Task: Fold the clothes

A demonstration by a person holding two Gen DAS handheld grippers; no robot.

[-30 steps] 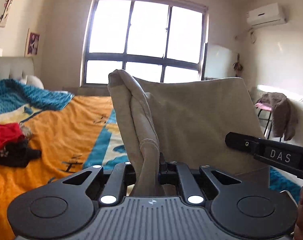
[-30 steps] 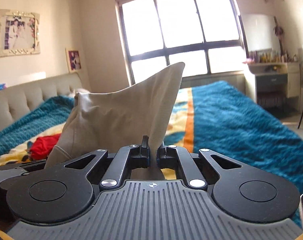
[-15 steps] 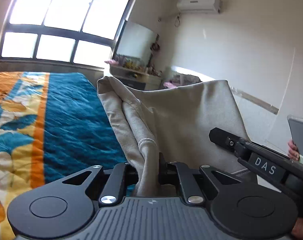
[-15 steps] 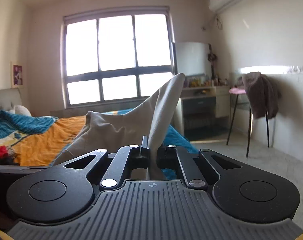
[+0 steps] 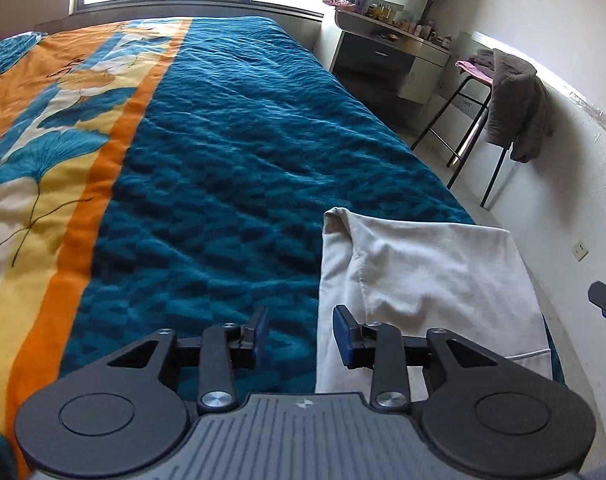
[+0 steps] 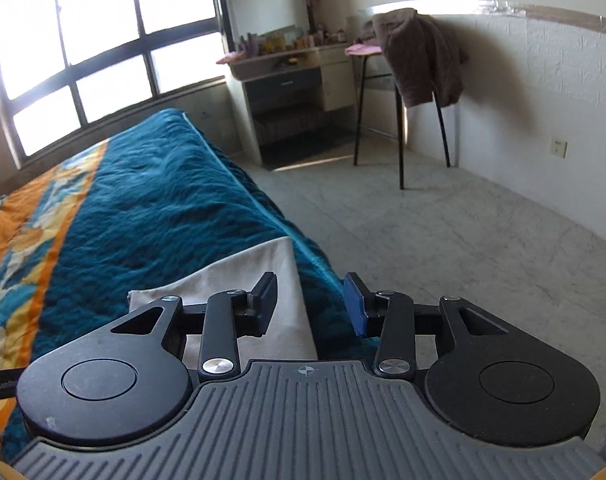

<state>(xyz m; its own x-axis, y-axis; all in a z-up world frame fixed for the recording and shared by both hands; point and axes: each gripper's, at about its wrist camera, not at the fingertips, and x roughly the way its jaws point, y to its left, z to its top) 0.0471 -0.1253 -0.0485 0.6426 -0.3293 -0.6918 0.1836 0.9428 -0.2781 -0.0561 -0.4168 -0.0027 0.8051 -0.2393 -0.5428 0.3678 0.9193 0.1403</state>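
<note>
A bedroom with a teal and orange bedspread fills both views; a chair draped in brown cloth stands at two o'clock. The folded beige garment lies flat at the bed's near corner, at four o'clock. The left gripper and right gripper are both opening, their pads off the cloth, its edge lying between them.

Daylight is admitted through a large window; a dressing table, a chair draped with what seems a brown garment, and a tiled floor are seen.
</note>
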